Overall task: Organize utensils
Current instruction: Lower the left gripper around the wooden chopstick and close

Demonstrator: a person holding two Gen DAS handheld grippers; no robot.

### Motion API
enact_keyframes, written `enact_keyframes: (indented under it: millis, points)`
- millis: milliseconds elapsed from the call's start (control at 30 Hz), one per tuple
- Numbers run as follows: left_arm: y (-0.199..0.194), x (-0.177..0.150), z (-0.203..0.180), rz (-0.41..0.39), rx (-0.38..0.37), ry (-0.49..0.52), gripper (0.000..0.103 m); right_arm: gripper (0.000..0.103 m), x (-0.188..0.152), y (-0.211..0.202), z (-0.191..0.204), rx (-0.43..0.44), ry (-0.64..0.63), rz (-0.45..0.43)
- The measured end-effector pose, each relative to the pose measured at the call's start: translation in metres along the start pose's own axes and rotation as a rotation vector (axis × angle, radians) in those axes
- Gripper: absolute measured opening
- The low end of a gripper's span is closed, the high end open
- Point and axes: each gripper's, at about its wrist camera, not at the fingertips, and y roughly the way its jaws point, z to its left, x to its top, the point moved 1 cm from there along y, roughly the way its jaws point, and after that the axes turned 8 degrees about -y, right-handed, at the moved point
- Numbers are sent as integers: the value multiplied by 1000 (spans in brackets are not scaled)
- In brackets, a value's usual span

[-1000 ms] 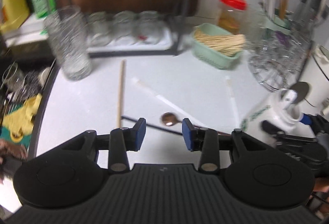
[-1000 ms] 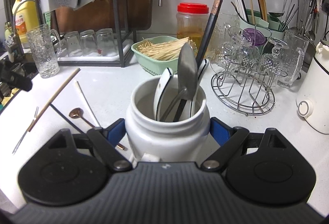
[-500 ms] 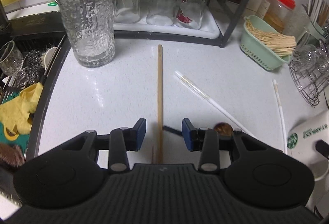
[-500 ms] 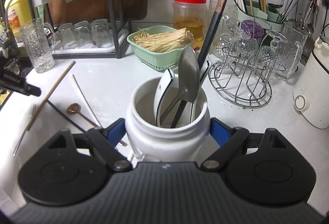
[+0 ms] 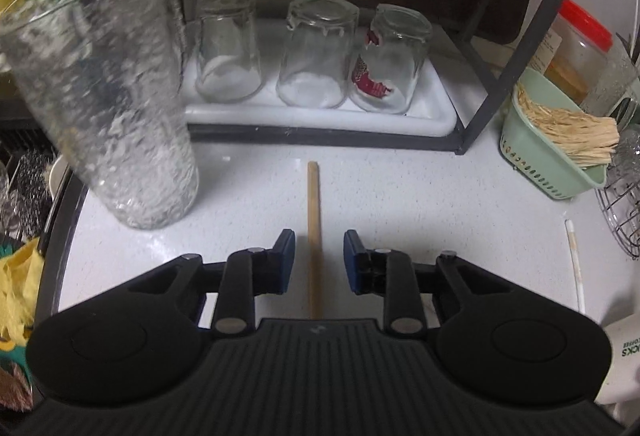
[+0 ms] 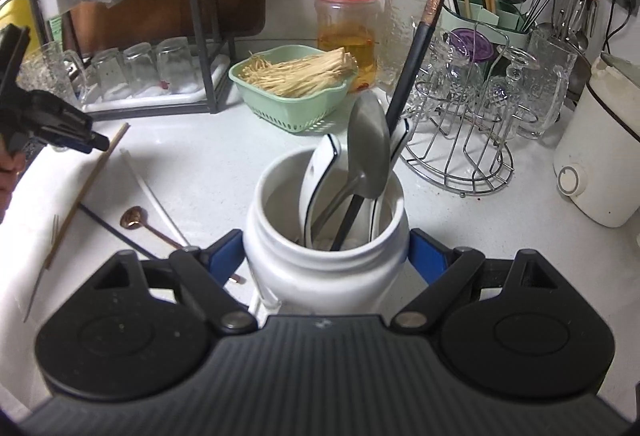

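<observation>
My left gripper has swung over the wooden chopstick lying on the worktop; its fingers have just been narrowing round it, not yet touching. My right gripper clamps the white jar.

Centre foreground: right hand-held gripper, blue pads pressed against both sides of a white ceramic jar holding a metal spoon, white black-edged spoons and a black chopstick leaning toward the upper right. Left of frame, on the white table: wooden chopstick, white chopstick, copper spoon, with the left hand-held gripper poised over the wooden chopstick's far end. Background: green basket of pale sticks, red-lidded jar, wire glass rack, and a white appliance at the right edge.
</observation>
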Motion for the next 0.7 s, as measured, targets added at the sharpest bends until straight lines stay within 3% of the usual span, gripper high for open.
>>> enact_keyframes:
  millis: [200,633,700]
  points:
    - [11,10,-6,-31,32,-9,20,90,-3,-1,3,-19,10,-18]
    - [33,8,-22,24,80,109,17,90,-3,-1,4,-25,2,-22]
    - [33,10,-24,34,80,119,11,90,-3,-1,4,-24,1,-20]
